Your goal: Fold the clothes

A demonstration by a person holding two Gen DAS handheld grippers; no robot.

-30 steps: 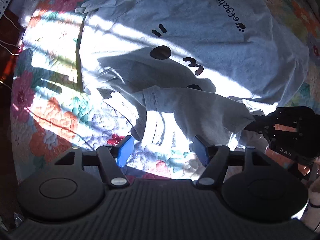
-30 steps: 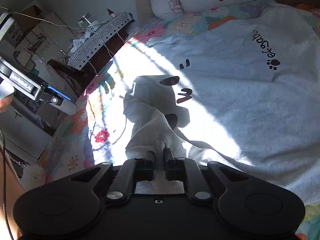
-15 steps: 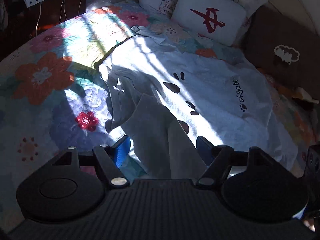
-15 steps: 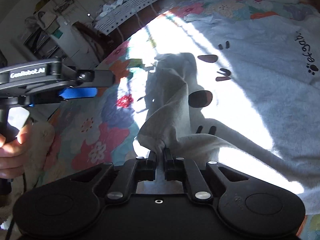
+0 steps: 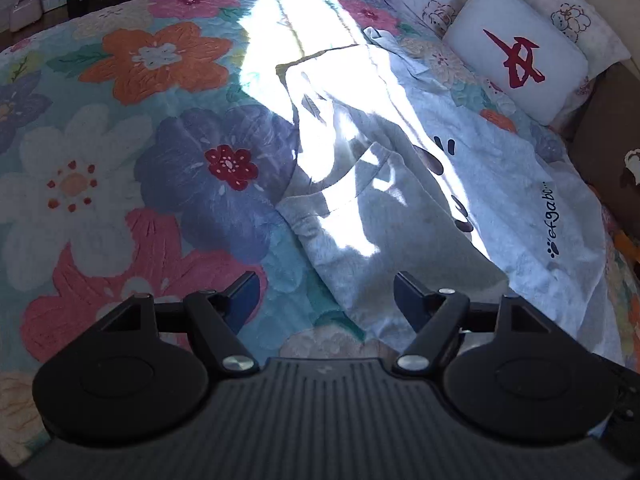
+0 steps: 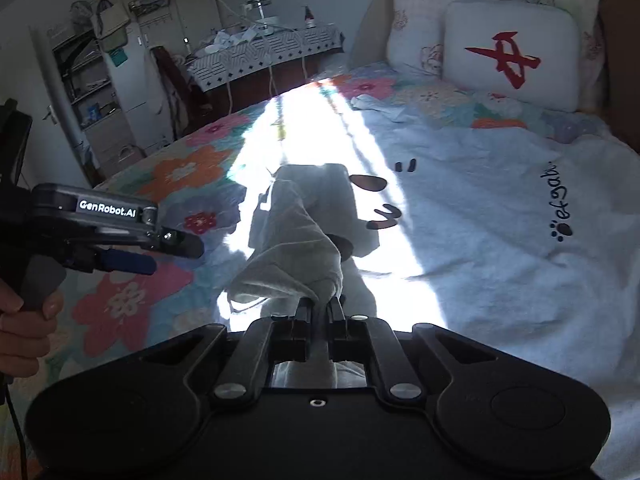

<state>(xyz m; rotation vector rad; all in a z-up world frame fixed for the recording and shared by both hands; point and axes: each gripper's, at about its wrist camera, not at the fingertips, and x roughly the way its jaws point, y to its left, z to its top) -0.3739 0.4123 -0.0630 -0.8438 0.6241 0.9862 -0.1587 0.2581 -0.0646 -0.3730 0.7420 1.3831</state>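
A pale grey T-shirt [image 5: 500, 184] with black face marks and lettering lies spread on the flowered bedspread [image 5: 120, 152]. One sleeve [image 6: 296, 248] is lifted and pulled toward me. My right gripper [image 6: 320, 304] is shut on the sleeve's edge, the cloth bunched between its pads. My left gripper [image 5: 324, 292] hangs open low over the bedspread, its blue pads [image 5: 246, 294] straddling the near edge of the folded-over sleeve [image 5: 376, 220], nothing pressed between them. In the right wrist view the left gripper [image 6: 132, 256] shows at the left edge, held by a hand [image 6: 24, 320].
A white pillow with a red mark [image 5: 520, 56] and a flowered pillow [image 6: 432, 12] lie at the head of the bed. A side table with cables [image 6: 264, 48] and shelves [image 6: 96, 80] stand beyond the bed's far edge. Strong sunlight crosses the bedspread.
My left gripper has rolled and dropped toward the bedspread, now close over the sleeve's near edge. My right gripper has rolled while keeping the sleeve pinched and raised.
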